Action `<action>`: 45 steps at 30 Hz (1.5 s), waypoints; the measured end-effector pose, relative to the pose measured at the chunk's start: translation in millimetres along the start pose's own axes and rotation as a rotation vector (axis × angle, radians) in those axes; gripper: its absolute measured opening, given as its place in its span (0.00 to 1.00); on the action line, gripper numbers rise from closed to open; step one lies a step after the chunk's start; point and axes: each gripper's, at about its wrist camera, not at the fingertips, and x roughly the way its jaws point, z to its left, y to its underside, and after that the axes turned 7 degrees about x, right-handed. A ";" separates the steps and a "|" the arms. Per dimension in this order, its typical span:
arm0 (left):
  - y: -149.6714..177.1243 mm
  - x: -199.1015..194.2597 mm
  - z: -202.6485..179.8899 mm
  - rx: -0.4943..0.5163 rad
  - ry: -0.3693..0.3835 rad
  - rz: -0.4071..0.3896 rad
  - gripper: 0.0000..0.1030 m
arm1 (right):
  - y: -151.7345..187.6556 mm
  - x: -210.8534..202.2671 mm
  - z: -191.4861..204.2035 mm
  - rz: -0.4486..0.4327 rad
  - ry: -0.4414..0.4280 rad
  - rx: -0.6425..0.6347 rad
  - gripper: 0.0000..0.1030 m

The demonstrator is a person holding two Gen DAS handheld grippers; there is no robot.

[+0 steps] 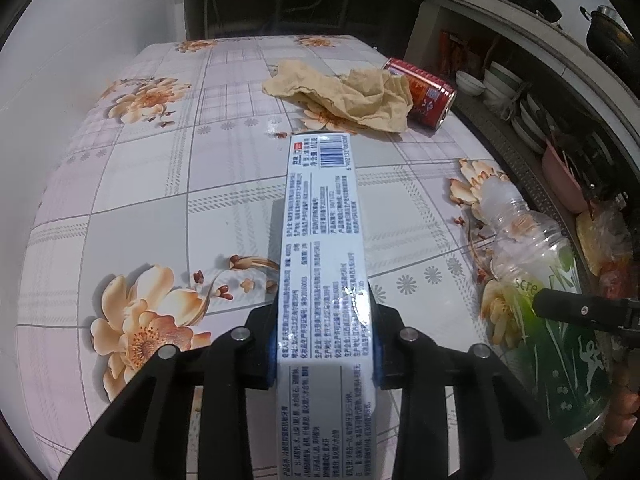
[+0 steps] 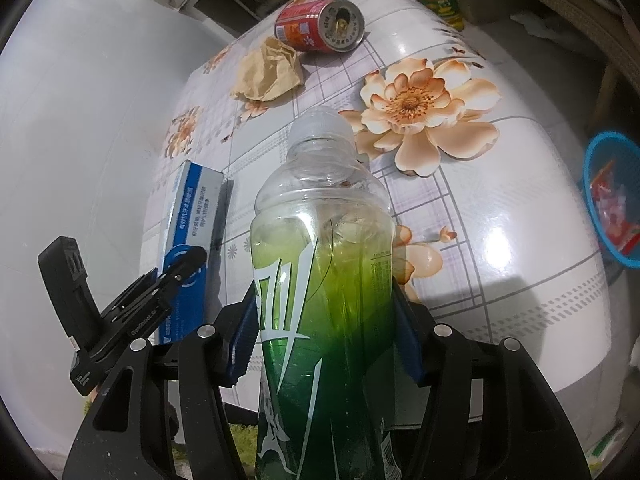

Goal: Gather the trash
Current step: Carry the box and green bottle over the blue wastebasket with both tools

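Note:
A long white and blue toothpaste box (image 1: 320, 216) sits between the blue pads of my left gripper (image 1: 324, 360), which presses on both its sides; the box's far end points over the flowered table (image 1: 140, 208). My right gripper (image 2: 326, 344) is shut on a green plastic bottle (image 2: 328, 264) with a white cap, held just to the right of the box (image 2: 192, 216). Farther back on the table lie a crumpled brown paper (image 1: 352, 96) and a red drink can (image 1: 424, 96) on its side, also the paper (image 2: 268, 70) and can (image 2: 320, 26) in the right wrist view.
A blue basket (image 2: 612, 200) with wrappers in it stands off the table's right edge. Shelves with stacked bowls (image 1: 500, 80) and a pink basin (image 1: 560, 172) run along the right. A white wall (image 1: 80, 40) borders the table's left side.

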 end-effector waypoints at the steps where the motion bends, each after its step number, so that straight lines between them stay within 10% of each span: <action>1: 0.0 -2.0 0.9 0.000 0.004 -0.004 0.31 | 1.0 -2.1 -0.3 -0.004 -0.004 0.002 0.54; 18: -31.2 -43.0 -23.3 0.061 0.110 -0.124 0.31 | 4.0 -54.0 -26.6 -0.119 -0.072 0.070 0.54; 29: -76.4 -42.0 -115.9 0.275 0.281 -0.148 0.31 | 19.7 -114.8 -94.5 -0.281 -0.076 0.240 0.54; 45: -114.4 68.2 -348.3 0.585 0.546 0.189 0.31 | 49.1 -133.5 -279.3 -0.409 -0.111 0.771 0.54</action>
